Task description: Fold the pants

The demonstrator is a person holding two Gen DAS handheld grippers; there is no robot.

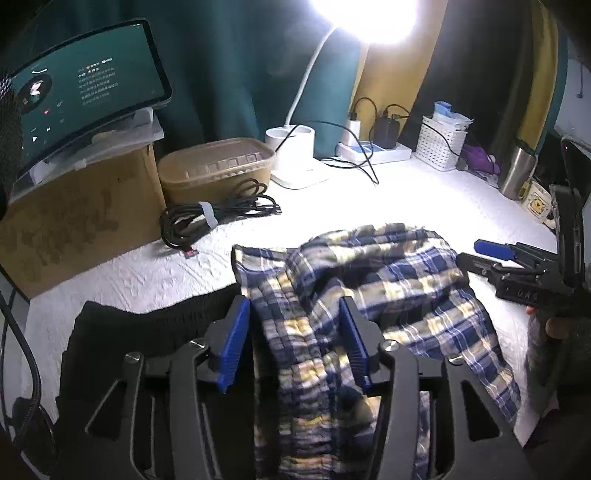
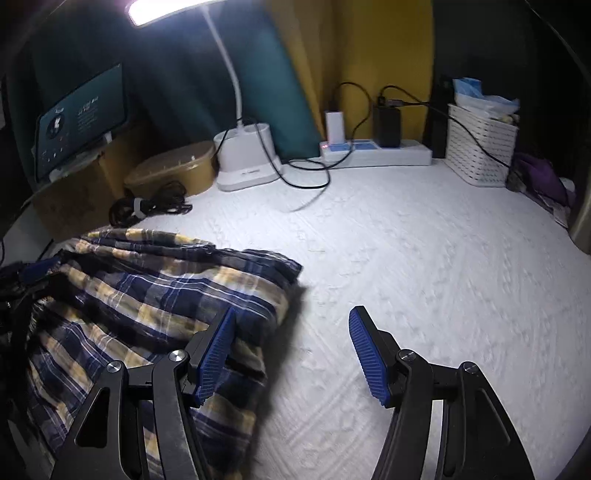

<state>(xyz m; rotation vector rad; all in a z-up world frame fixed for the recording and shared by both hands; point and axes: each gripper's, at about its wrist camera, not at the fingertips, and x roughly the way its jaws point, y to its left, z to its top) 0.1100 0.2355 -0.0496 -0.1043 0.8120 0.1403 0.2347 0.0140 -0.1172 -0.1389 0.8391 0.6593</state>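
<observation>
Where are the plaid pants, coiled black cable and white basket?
plaid pants (image 1: 388, 273), left wrist view, middle of bunched fabric
coiled black cable (image 1: 218, 214), left wrist view, loops beside white tie
white basket (image 2: 480, 151), right wrist view, front wall

The plaid pants (image 1: 369, 295) run off the bottom edge under the left gripper (image 1: 295, 343), so their near end stays unseen. The tablet (image 1: 85, 92) text is too small to read. Lamp (image 1: 369, 14) glare washes out the head. In the right wrist view the white cover (image 2: 424, 258) smears with blur.
</observation>
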